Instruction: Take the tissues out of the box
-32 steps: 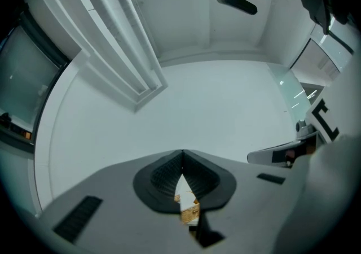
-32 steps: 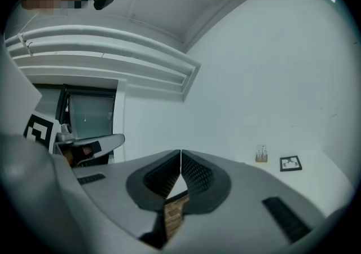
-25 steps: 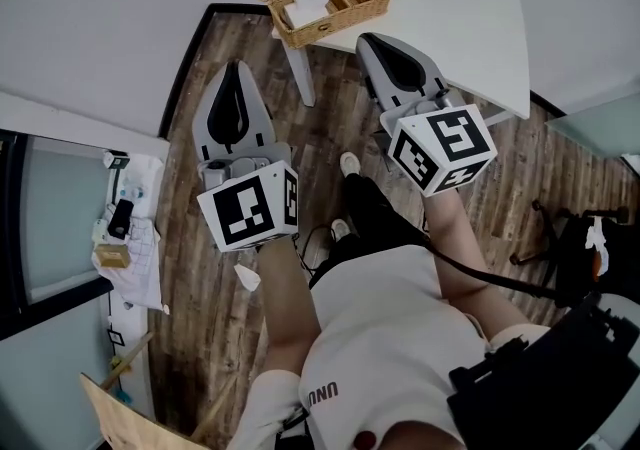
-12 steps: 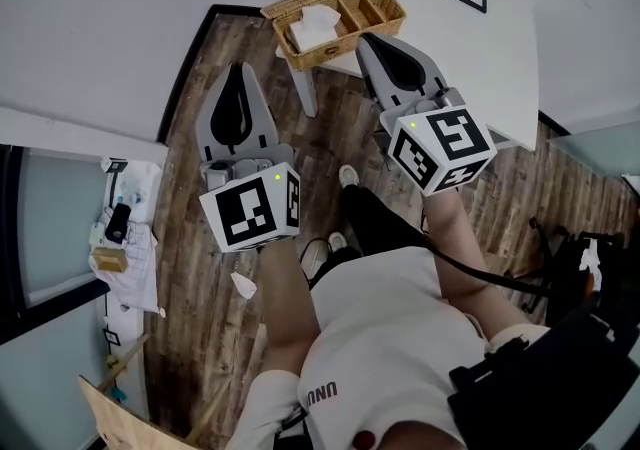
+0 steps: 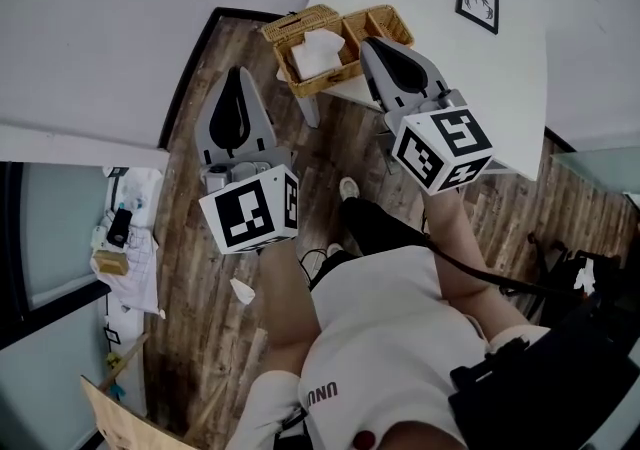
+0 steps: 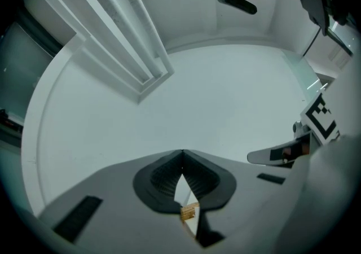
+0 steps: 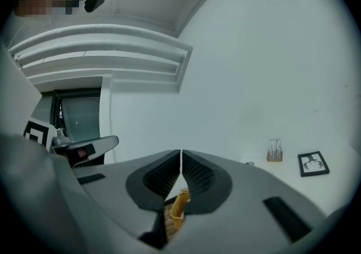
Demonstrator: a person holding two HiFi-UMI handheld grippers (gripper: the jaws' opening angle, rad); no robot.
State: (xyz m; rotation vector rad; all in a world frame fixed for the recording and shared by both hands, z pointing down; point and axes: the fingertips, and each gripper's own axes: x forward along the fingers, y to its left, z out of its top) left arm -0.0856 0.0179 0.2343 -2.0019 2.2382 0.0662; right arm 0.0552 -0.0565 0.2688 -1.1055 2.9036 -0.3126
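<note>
1. Both tongs are closed on nothing. In the left gripper view the left tongs have their dark ribbed pads meeting at the tip. In the right gripper view the right tongs look the same.
2. The white folded tissues lie in the left compartment of the tan woven wicker box, upper middle of the head view. The box stands on the near corner of the white desk.
3. In the head view, the right tongs overlap the box's right end. I cannot tell whether they touch it.
4. The left tongs sit left of the box, apart from it, over the brown wood-plank floor.
5. A strip of wicker shows below each closed tip in both gripper views.
6. A small black-framed picture lies flat on the desk, upper right of the head view.
</note>
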